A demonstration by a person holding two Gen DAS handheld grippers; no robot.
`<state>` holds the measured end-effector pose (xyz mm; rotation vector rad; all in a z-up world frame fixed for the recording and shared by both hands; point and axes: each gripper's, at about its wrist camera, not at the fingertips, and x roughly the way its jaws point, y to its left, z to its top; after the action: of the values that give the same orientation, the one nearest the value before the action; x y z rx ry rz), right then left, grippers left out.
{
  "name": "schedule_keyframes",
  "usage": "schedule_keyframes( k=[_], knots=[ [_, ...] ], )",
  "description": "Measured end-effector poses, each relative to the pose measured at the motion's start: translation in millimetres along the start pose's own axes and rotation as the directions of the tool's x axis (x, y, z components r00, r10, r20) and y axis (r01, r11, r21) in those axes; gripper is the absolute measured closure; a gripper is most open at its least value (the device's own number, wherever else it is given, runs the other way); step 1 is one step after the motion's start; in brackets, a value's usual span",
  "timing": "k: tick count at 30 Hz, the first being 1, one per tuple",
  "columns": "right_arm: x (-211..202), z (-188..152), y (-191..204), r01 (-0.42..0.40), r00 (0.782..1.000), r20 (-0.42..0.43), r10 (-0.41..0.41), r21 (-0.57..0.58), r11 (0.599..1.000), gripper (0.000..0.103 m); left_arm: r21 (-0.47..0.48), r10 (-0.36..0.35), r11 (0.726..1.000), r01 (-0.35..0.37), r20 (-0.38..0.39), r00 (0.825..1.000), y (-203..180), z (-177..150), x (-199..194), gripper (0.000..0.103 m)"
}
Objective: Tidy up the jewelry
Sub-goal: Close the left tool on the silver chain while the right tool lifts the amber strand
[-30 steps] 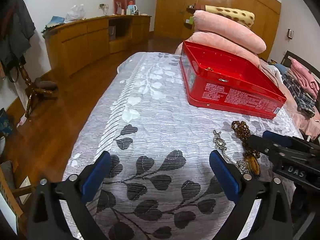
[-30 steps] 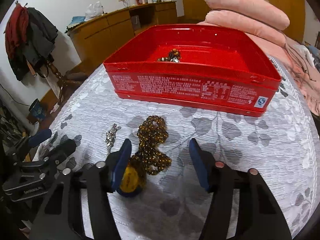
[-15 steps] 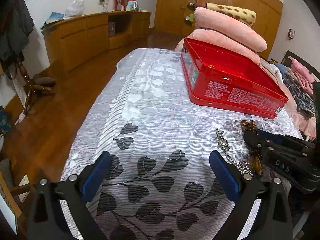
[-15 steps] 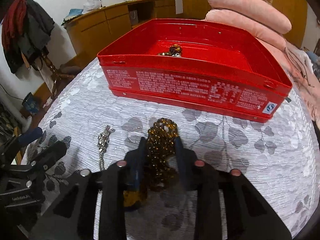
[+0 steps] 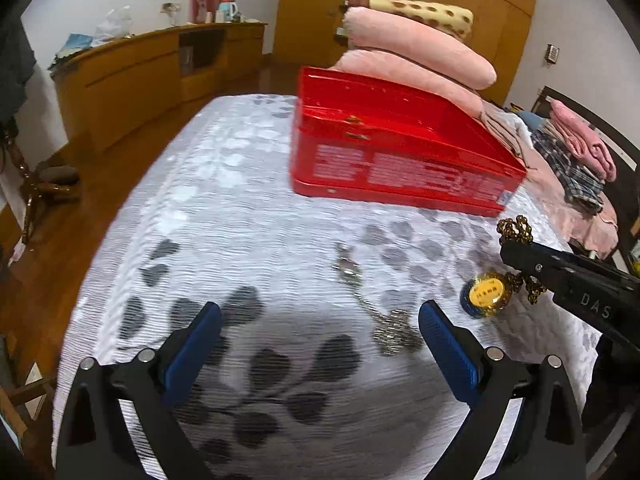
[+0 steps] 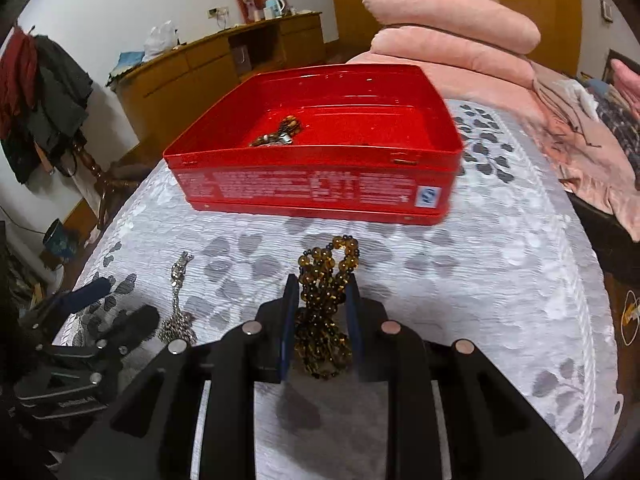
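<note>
A red tin box (image 6: 316, 190) stands on the bed's patterned cover, with some jewelry (image 6: 280, 134) inside; it also shows in the left wrist view (image 5: 400, 160). My right gripper (image 6: 322, 292) is shut on an amber bead necklace (image 6: 326, 276) and holds it above the cover. In the left wrist view the beads (image 5: 516, 230) stick out past the right gripper and a round yellow pendant (image 5: 486, 294) hangs below it. A silver chain (image 6: 178, 296) lies on the cover, also in the left wrist view (image 5: 384, 322). My left gripper (image 5: 316, 350) is open and empty near the chain.
Pink pillows (image 5: 416, 46) are stacked behind the tin. Folded clothes (image 5: 576, 152) lie at the right of the bed. A wooden sideboard (image 5: 136, 76) runs along the far wall. A coat stand (image 6: 44, 92) stands on the wood floor at the left.
My right gripper has closed on the bead necklace and lifted it off the cover, the pendant now dangling. The left gripper has stayed open and shifted slightly.
</note>
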<state>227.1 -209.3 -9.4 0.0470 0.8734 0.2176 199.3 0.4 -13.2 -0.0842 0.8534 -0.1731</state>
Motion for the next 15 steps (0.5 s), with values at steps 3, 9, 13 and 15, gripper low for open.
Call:
schedule_keyframes(
  k=[3, 9, 13, 15],
  knots=[
    [-5.7, -5.0, -11.0, 0.005, 1.000, 0.003, -0.005, 0.018, 1.000, 0.082, 0.008, -0.027, 1.000, 0.027, -0.015, 1.000, -8.9, -1.9, 3.0, 0.008],
    [-10.5, -8.6, -22.1, 0.006, 1.000, 0.011, -0.006, 0.046, 0.999, 0.081, 0.041, -0.025, 0.999, 0.026, -0.036, 0.999, -22.1, -2.3, 9.9, 0.049],
    [-10.3, -9.1, -24.6, -0.002, 1.000, 0.013, 0.002, 0.053, 0.999, 0.081, 0.044, -0.066, 0.997, 0.068, -0.050, 0.997, -26.0, -1.8, 10.2, 0.065],
    [-9.6, -9.7, -25.1, -0.008, 1.000, 0.013, 0.007, 0.056, 0.998, 0.081, 0.070, -0.061, 0.995, 0.064, -0.048, 0.997, -31.5, -3.5, 9.7, 0.072]
  ],
)
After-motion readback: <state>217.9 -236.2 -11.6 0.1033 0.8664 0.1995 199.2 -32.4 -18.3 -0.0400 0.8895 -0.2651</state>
